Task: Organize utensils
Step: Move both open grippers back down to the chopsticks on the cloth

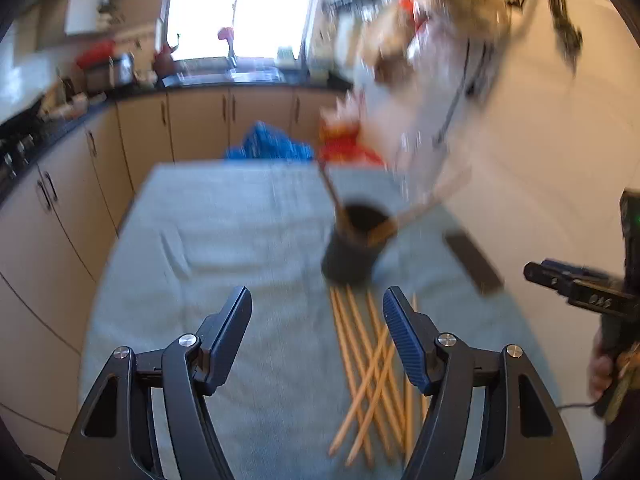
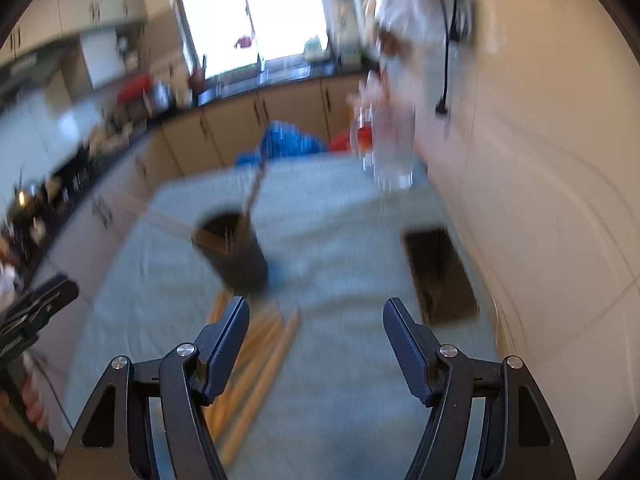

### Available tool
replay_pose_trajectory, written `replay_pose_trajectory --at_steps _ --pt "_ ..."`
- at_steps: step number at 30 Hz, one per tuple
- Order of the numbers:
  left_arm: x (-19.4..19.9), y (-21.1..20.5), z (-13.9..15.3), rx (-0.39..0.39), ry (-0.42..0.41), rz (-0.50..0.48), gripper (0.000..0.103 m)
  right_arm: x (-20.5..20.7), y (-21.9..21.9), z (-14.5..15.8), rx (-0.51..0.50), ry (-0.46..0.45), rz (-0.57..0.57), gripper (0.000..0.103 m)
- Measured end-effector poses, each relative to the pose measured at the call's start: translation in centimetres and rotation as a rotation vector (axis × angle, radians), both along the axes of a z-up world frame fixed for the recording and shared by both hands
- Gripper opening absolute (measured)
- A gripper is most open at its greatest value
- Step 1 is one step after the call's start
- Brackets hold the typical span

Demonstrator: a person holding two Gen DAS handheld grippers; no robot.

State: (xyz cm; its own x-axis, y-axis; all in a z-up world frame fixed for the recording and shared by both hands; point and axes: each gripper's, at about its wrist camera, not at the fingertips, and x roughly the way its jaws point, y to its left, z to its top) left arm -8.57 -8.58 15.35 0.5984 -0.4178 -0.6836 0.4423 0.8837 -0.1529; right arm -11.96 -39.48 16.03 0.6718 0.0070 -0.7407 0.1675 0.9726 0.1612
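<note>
Several wooden chopsticks (image 1: 372, 372) lie crossed on the grey cloth (image 1: 240, 240), just in front of a dark cup (image 1: 354, 246) that holds two sticks. My left gripper (image 1: 317, 304) is open and empty above the cloth, its right finger over the chopsticks. My right gripper (image 2: 316, 312) is open and empty; its view is blurred. There the cup (image 2: 234, 250) stands ahead left and the chopsticks (image 2: 256, 376) lie by the left finger. The right gripper also shows at the right edge of the left wrist view (image 1: 576, 284).
A flat dark rectangular object (image 1: 474, 262) lies on the cloth to the right of the cup, near the white wall (image 1: 560, 140); it also shows in the right wrist view (image 2: 440, 276). Blue (image 1: 268, 144) and red (image 1: 344, 146) items sit beyond the table's far edge. Kitchen cabinets (image 1: 60, 220) run along the left.
</note>
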Motion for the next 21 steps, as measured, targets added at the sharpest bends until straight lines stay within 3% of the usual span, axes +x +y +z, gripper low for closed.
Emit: replay_pose_trajectory --at_steps 4,6,8,10,14,16,21 --pt "-0.7 -1.4 -5.5 0.07 0.117 -0.086 0.065 -1.6 1.2 -4.5 0.021 0.144 0.103 0.074" --pt "-0.9 -2.7 -7.9 0.127 0.149 -0.139 0.055 -2.0 2.1 -6.5 0.047 0.176 0.132 0.072" --pt "-1.0 -3.9 -9.6 0.182 0.175 -0.184 0.047 -2.0 2.9 -8.3 0.081 0.2 0.15 0.061" --pt "-1.0 -4.8 -10.5 0.208 0.191 -0.216 0.041 -1.6 3.7 -9.7 0.123 0.221 0.16 0.052" --pt "-0.7 -5.0 -11.7 0.218 0.222 -0.229 0.033 -0.2 5.3 -11.6 0.151 0.245 0.175 0.048" --pt "-0.3 -5.0 -12.3 0.215 0.246 -0.225 0.014 0.7 6.1 -12.3 0.144 0.256 0.181 0.044" --pt "-0.2 -5.0 -12.9 0.238 0.252 -0.203 0.011 2.4 7.7 -13.4 0.088 0.272 0.168 0.04"
